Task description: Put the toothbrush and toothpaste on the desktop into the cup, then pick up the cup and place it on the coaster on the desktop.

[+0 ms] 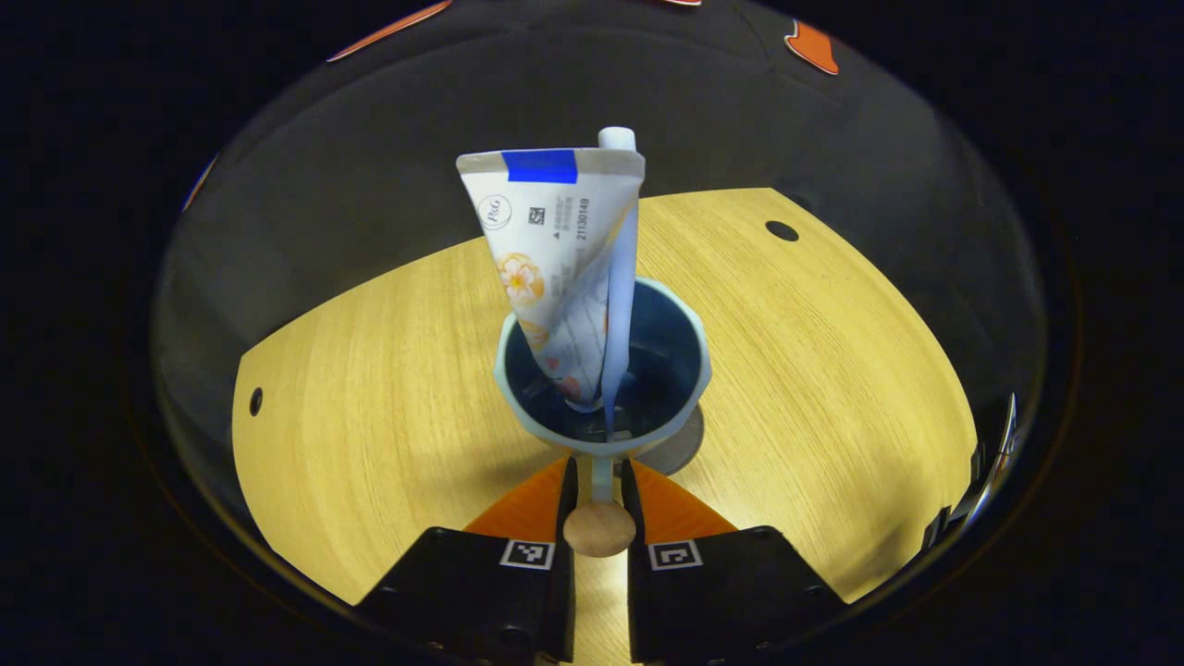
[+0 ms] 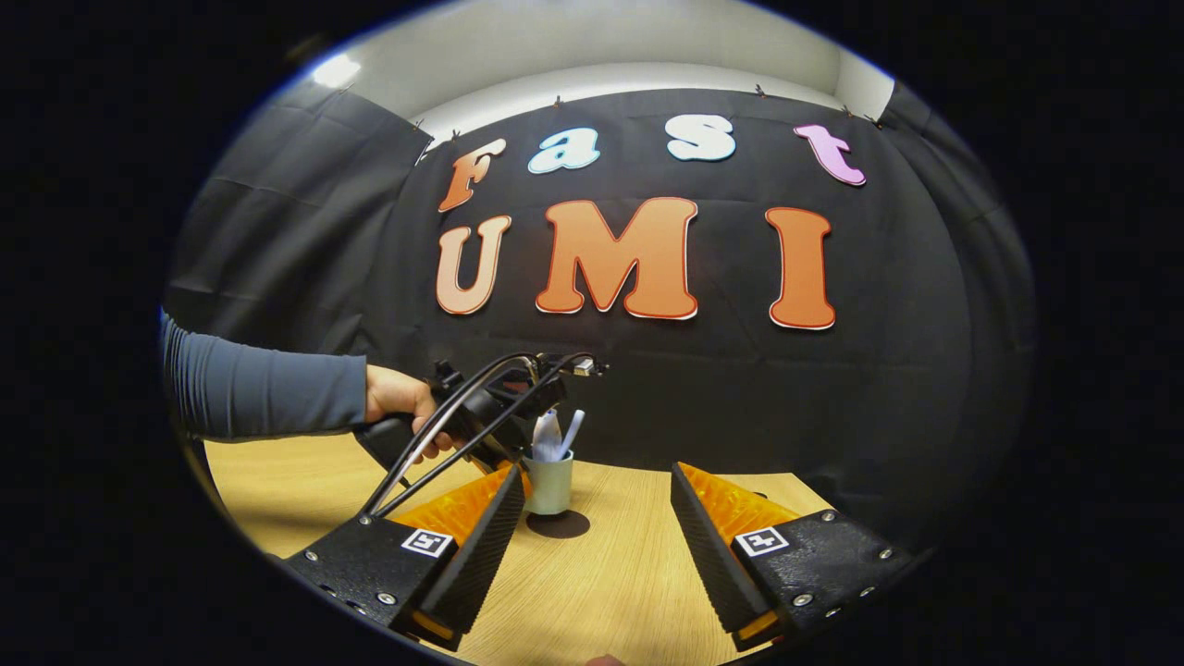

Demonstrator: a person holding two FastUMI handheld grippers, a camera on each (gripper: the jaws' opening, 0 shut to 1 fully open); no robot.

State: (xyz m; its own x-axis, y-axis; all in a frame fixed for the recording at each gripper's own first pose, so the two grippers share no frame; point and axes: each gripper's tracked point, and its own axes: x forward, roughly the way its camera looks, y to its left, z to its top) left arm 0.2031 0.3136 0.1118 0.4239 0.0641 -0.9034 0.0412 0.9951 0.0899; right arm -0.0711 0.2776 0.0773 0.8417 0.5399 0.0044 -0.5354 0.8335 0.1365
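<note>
A pale green cup with a dark inside holds a white toothpaste tube and a white toothbrush, both upright. My left gripper is shut on the cup's thin handle, which ends in a wooden ball. A dark round coaster peeks out under the cup's right side. In the right gripper view the cup stands over the far part of the coaster; I cannot tell whether they touch. My right gripper is open, nearer than the cup, with nothing in it.
The wooden desktop has small holes at the back right and left. A hand with a grey-blue sleeve holds the left gripper from the left. Black cloth closes off the back.
</note>
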